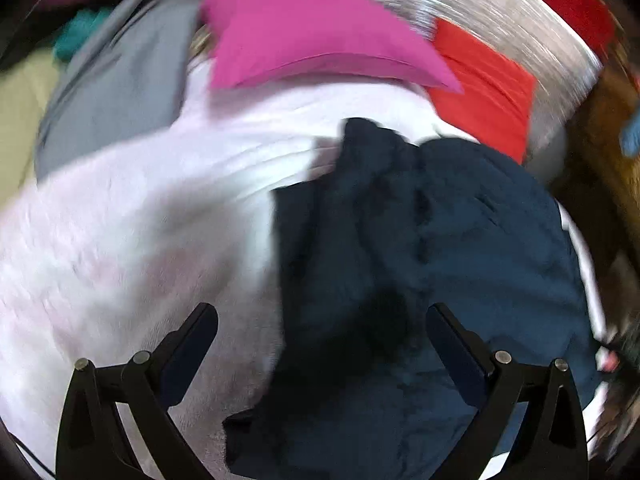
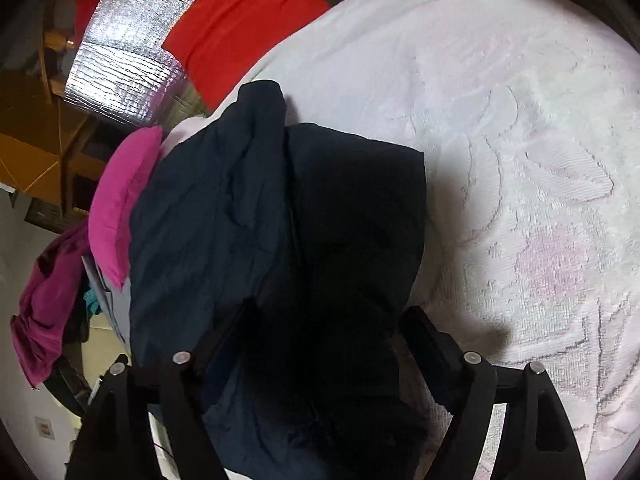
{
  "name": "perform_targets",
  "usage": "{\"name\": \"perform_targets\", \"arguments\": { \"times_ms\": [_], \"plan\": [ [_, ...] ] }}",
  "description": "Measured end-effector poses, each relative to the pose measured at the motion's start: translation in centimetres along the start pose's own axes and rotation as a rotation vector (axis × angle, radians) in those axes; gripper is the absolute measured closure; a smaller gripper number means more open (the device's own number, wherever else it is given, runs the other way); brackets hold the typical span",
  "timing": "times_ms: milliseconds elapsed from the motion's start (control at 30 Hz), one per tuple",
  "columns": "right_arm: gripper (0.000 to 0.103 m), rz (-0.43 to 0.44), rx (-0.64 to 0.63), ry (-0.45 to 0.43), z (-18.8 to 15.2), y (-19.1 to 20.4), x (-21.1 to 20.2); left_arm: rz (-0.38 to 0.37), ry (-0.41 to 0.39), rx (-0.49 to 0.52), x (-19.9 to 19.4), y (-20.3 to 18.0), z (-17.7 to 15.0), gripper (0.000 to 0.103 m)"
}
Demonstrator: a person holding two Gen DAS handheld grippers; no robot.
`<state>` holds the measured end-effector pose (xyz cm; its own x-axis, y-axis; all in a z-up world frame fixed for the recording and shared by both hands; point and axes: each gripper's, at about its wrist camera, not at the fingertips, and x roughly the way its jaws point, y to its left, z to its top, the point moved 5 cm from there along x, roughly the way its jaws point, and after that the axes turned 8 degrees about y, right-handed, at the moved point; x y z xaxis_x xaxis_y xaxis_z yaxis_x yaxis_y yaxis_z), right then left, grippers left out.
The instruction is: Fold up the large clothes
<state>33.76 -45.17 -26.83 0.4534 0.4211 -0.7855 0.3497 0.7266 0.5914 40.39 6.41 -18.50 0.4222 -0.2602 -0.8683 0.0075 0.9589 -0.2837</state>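
Observation:
A dark navy garment [image 1: 460,240] lies bunched in a heap on a white towel-like cover [image 1: 140,220] with a faint pink pattern. In the left wrist view my left gripper [image 1: 322,320] hovers over the garment's left edge with its jaws wide apart, and the pads touch no cloth. In the right wrist view the same navy garment [image 2: 240,220] fills the middle. My right gripper [image 2: 320,328] stands open above it, with dark cloth lying under and between the fingers but not pinched. The left wrist view is blurred.
A folded magenta cloth [image 1: 312,32] and a red cloth [image 1: 484,88] lie beyond the white cover, next to a grey cloth [image 1: 120,92] and a silver foil mat [image 2: 132,60]. A magenta garment [image 2: 44,300] hangs at the left edge, over wooden furniture [image 2: 36,152].

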Motion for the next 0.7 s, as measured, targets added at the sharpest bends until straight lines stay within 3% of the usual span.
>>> {"name": "perform_targets", "arguments": {
  "times_ms": [133,267,433,533,600,700],
  "plan": [
    [0.021,0.027,-0.008,-0.068,0.3,0.7,-1.8,-0.08,0.006,-0.08,-0.3,1.8,0.4,0.0],
    [0.021,-0.007,-0.021,-0.149,0.6,1.1,-3.3,-0.151,0.035,-0.12,0.3,2.5,0.4,0.0],
    [0.021,-0.06,0.009,-0.078,0.7,-0.6,-1.4,-0.32,0.189,-0.182,3.5,2.5,-0.3,0.0],
    [0.015,0.003,0.009,-0.04,0.7,-1.3,-0.5,-0.383,0.195,-0.194,3.7,1.8,-0.8,0.0],
    [0.012,0.04,-0.01,-0.044,0.5,-1.0,-0.2,-0.465,0.249,-0.18,4.2,0.6,-1.3,0.0],
    [0.01,0.086,-0.068,-0.03,0.2,0.6,0.6,-0.426,0.243,-0.139,4.4,-0.5,-1.7,0.0]
  ]
}}
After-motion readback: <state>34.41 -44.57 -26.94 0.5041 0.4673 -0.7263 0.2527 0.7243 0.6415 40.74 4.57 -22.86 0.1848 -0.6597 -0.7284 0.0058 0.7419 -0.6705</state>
